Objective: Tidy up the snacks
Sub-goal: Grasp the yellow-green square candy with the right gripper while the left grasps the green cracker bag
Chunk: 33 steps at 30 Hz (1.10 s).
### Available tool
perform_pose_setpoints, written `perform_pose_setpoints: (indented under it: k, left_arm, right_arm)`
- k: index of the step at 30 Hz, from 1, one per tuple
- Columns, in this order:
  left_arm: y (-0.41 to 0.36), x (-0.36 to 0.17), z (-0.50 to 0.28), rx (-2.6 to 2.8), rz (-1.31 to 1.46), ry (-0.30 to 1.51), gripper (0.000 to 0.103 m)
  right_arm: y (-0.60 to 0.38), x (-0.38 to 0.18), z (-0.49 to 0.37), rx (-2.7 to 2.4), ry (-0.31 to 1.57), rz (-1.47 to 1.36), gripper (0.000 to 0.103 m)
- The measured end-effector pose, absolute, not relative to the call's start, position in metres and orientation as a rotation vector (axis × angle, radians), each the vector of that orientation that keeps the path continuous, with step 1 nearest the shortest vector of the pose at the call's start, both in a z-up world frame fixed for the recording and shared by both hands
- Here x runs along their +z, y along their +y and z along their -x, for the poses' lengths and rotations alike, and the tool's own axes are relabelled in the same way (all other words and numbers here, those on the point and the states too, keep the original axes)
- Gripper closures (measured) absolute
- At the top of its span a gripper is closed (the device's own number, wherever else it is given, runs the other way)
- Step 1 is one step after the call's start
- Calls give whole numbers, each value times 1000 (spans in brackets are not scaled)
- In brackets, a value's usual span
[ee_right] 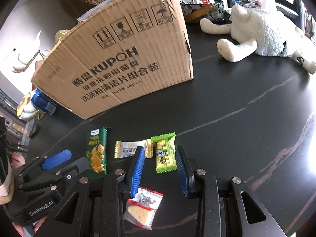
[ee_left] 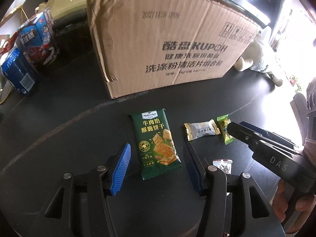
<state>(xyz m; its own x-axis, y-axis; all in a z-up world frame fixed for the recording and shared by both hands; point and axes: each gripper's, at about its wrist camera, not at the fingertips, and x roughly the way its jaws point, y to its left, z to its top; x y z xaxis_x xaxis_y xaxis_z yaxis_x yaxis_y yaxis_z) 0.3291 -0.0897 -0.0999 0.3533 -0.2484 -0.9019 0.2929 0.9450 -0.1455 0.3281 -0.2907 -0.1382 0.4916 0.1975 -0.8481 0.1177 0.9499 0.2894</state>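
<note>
Left wrist view: four loose snacks on the black table (ee_left: 69, 108), all flat, in front of one cardboard box (ee_left: 167, 39).

Count:
- 1 dark green cracker packet (ee_left: 156, 144), lying lengthwise between the left gripper (ee_left: 157, 163) pads, no contact on either side. Jaws spread, nothing pinched.
- 1 white-and-gold candy (ee_left: 200, 131), just right of the cracker packet.
- 1 light green candy (ee_left: 224, 126), touching or overlapping the white candy's right end; partly hidden here by the right gripper's tip.
- 1 clear red-edged biscuit pack (ee_left: 223, 165), nearest the cameras, behind the left gripper's right finger.

Right wrist view: right gripper (ee_right: 160, 170) jaws apart, straddling the lower half of the light green candy (ee_right: 165, 154). Pads flank the wrapper on both sides with a gap each side, so nothing gripped. Left pad overlaps the white-and-gold candy (ee_right: 130, 148) in the picture; cannot tell if it touches. Biscuit pack (ee_right: 144, 209) lies under the gripper body, between the finger bases. Cracker packet (ee_right: 96, 152) to the left, beside the left gripper (ee_right: 59, 158).

Background:
- 1 white plush toy (ee_right: 260, 35), right of the box.
- 3 boxed or canned items (ee_left: 29, 49), left of the box.
- 1 patterned bowl (ee_right: 203, 9) behind.
</note>
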Motion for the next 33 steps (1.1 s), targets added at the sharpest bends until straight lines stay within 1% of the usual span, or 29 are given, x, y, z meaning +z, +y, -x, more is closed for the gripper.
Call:
perform_pose_setpoints:
  k: [12,24,26,28,33]
  left_arm:
    - [-100,-119,-345,-349,-32,1206,49]
    - [-96,-126,-352,-327,-30,1201,50]
    - [-95,-125,-350,-317,-46,1195,54]
    - [-96,-125,-349,-314,-60,1190,57]
    - [-95,-124,-344,-306,-82,1184,60]
  right_arm:
    - [-291,-153,-335,44,1078,-316,69]
    - [-279,-155,-339,55,1064,-264,69]
    - [-277,-156,-339,50,1063,-255,70]
    - [-276,-157,-340,42,1063,-246,77]
    - [-275,-157,-340,31,1053,-240,79]
